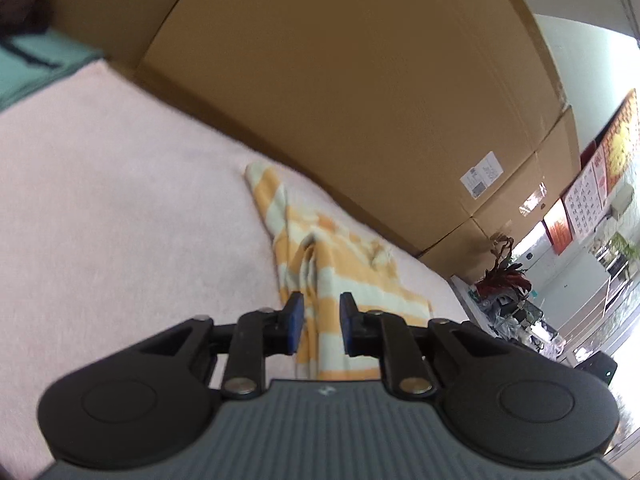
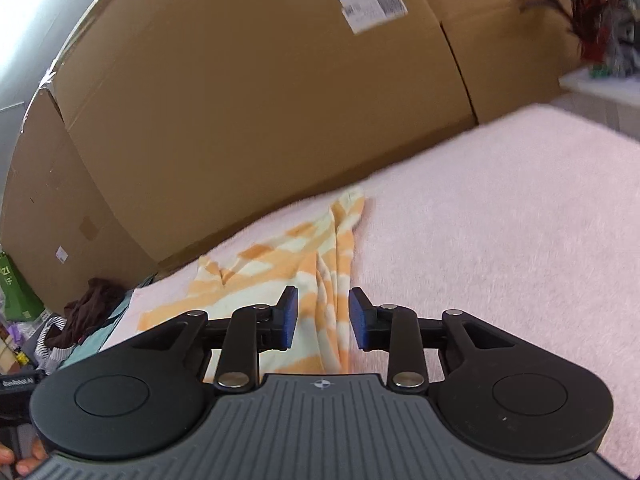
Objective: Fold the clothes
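The orange-and-cream striped knit garment [image 1: 320,264] lies crumpled on the pale pink fleecy blanket [image 1: 120,208], straight ahead of the left black two-finger gripper [image 1: 320,320]. Its jaws stand apart, and a bunched fold of the garment runs into the gap between the blue-padded fingertips [image 1: 294,320]; whether the pads touch the cloth cannot be told. Beyond the garment rises a wall of large brown cardboard boxes [image 1: 340,80].

In the right wrist view the same striped garment [image 2: 280,272] stretches forward and to the left of the right black two-finger gripper [image 2: 323,318], a narrow pleated strip passing between its separated fingers [image 2: 362,320]. The blanket [image 2: 500,220] spreads to that gripper's right, the boxes [image 2: 240,100] behind.
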Demonstrator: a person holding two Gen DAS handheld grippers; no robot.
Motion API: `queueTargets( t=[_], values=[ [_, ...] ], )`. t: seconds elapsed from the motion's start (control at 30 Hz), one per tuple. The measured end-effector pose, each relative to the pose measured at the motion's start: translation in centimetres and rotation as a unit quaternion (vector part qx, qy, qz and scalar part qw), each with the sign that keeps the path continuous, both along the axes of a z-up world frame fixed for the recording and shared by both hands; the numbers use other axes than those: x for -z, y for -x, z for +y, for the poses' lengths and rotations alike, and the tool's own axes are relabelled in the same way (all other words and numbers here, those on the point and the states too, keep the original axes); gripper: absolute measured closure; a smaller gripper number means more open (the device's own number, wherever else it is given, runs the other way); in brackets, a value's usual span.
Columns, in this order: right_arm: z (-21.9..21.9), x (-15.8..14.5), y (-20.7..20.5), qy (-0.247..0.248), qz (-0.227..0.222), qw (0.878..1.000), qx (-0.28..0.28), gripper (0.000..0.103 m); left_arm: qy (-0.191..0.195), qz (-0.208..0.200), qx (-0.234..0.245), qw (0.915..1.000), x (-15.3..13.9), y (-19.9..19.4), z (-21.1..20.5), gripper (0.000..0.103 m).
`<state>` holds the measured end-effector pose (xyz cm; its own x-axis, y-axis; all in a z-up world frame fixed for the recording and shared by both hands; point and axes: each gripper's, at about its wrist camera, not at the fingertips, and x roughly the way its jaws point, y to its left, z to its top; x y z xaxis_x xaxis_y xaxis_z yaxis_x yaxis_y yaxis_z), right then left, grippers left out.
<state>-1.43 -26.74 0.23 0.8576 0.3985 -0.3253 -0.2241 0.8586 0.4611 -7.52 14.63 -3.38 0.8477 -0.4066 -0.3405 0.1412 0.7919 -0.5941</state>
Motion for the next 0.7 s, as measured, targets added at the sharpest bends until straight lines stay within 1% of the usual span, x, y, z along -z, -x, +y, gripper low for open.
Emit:
queueTargets(
  t=[0.07, 0.1, 0.13, 0.2, 0.27, 0.3, 0.33, 0.4, 0.43, 0.5, 0.6, 0.63, 0.67, 0.7],
  values=[
    [1.3, -1.1, -0.4, 0.008, -0.016, 0.999, -0.032, 0.074, -0.022, -0.011, 0.012, 0.9996, -0.7, -1.7, -1.7, 0.081],
    [2.2, -1.4, -0.9, 0.014, -0.015, 0.999, -0.050, 0.074, -0.033, -0.015, 0.020, 0.9991, -0.8, -2.7, -2.7, 0.076],
    [3.4, -1.5, -1.6, 0.026, -0.011, 0.998, -0.063, 0.075, -0.044, -0.016, 0.023, 0.9986, -0.7, -3.7, -3.6, 0.075],
    [5.0, -1.0, -3.1, 0.060, -0.004, 0.996, -0.064, 0.076, -0.065, -0.003, 0.023, 0.9976, 0.0, -6.1, -5.0, 0.075],
    [5.7, -0.3, -4.6, 0.095, 0.016, 0.994, -0.052, 0.076, -0.073, 0.027, 0.009, 0.9969, 1.4, -7.9, -5.3, 0.076],
    [5.3, 0.3, -5.3, 0.095, 0.028, 0.994, -0.047, 0.082, -0.069, 0.036, 0.007, 0.9969, 2.1, -8.5, -5.2, 0.074],
    [4.8, 0.9, -6.0, 0.093, 0.041, 0.994, -0.041, 0.085, -0.067, 0.033, 0.005, 0.9972, 2.5, -8.7, -5.1, 0.072],
    [3.4, 1.5, -6.7, 0.059, 0.051, 0.996, -0.041, 0.098, -0.071, 0.024, 0.009, 0.9972, 2.8, -8.5, -5.0, 0.072],
    [3.1, 1.6, -6.8, 0.050, 0.055, 0.996, -0.039, 0.103, -0.072, 0.019, 0.011, 0.9972, 2.9, -8.4, -4.9, 0.071],
    [2.6, 1.9, -7.0, 0.033, 0.061, 0.997, -0.037, 0.103, -0.067, 0.009, 0.014, 0.9976, 3.3, -8.1, -4.7, 0.071],
    [1.8, 1.9, -6.3, 0.004, 0.061, 0.998, -0.031, 0.103, -0.046, 0.013, 0.014, 0.9988, 3.2, -7.6, -3.8, 0.072],
    [1.3, 1.7, -5.5, -0.003, 0.056, 0.998, -0.024, 0.103, -0.039, 0.010, 0.013, 0.9991, 3.1, -7.0, -3.4, 0.072],
    [0.8, 1.5, -4.6, -0.009, 0.049, 0.999, -0.015, 0.092, -0.036, 0.003, 0.009, 0.9993, 3.0, -6.1, -2.9, 0.071],
    [0.1, 1.3, -3.5, -0.010, 0.040, 0.999, -0.003, 0.071, -0.037, -0.004, 0.000, 0.9993, 3.0, -5.0, -2.5, 0.064]
  ],
)
